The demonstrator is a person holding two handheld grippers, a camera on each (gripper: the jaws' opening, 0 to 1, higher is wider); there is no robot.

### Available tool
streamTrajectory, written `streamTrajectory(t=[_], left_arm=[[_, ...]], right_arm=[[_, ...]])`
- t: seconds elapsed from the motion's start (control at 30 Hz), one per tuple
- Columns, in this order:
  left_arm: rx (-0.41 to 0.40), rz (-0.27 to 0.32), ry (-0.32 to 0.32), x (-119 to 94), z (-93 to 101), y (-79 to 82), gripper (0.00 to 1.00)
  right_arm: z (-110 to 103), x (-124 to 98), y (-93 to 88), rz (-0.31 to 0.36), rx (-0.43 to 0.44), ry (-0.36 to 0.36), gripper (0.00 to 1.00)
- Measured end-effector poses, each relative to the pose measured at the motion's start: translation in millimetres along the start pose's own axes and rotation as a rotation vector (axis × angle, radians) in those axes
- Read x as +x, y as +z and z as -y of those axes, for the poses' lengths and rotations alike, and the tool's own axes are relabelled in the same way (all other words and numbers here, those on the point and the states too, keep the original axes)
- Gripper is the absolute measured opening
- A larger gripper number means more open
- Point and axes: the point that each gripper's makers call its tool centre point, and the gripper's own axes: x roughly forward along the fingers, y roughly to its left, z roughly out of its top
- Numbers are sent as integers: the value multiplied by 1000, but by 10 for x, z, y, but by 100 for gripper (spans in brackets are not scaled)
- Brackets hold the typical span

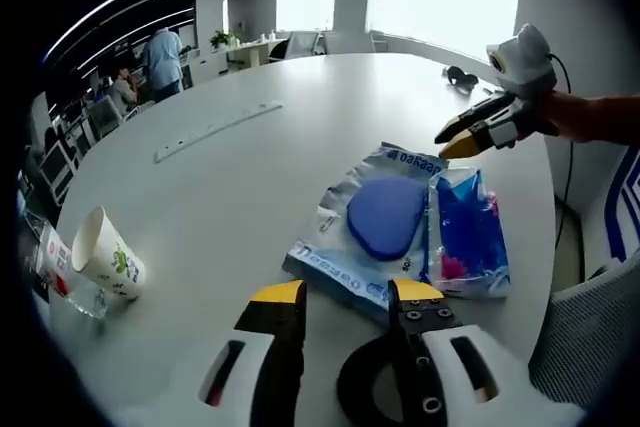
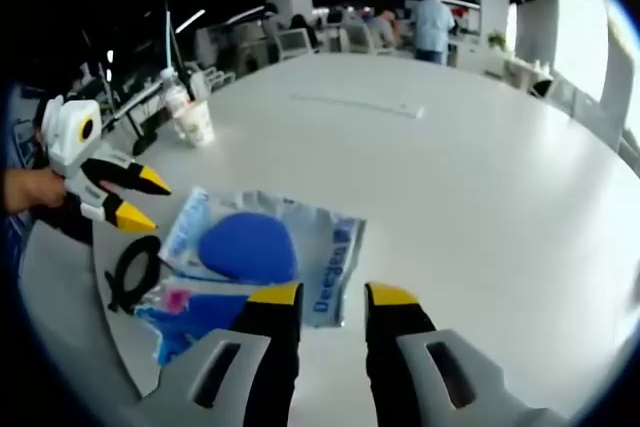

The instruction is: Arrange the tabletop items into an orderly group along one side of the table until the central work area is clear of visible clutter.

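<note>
In the left gripper view, the blue pouch (image 1: 468, 232) overlaps the right edge of the silver packet (image 1: 362, 232), whose print is too blurred to read. The bottle (image 1: 52, 265) sits half behind the paper cup (image 1: 108, 255). Far objects near the window (image 1: 461, 76) are too small to identify.

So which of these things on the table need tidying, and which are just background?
To tidy: silver packet, blue pad, blue pouch, paper cup, white strip.
Background: office desks, people, chair.
</note>
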Motion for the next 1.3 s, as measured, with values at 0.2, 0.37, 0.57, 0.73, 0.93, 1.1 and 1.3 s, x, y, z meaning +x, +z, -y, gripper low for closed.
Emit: streamTrajectory(t=[0.2, 0.37, 0.57, 0.73, 0.93, 1.1, 1.3], left_arm=[[-18, -22, -8, 30, 12, -34, 27], [-125, -50, -14, 116, -5, -66, 17], [-124, -81, -10, 208, 36, -95, 13], [-151, -97, 14, 234, -28, -130, 9], [-191, -116, 28, 253, -63, -159, 8], [-191, -129, 45, 280, -51, -164, 8], [-245, -151, 59, 301, -90, -175, 6]], right_arm=[[21, 32, -51, -12, 0, 12, 20], [37, 81, -91, -20, 16, 26, 19], [28, 131, -137, -35, 16, 35, 17], [50, 164, -173, -46, 21, 45, 14], [31, 189, -205, -56, 33, 62, 10], [-15, 215, -211, -60, 29, 74, 4], [-39, 222, -183, -56, 15, 79, 0]])
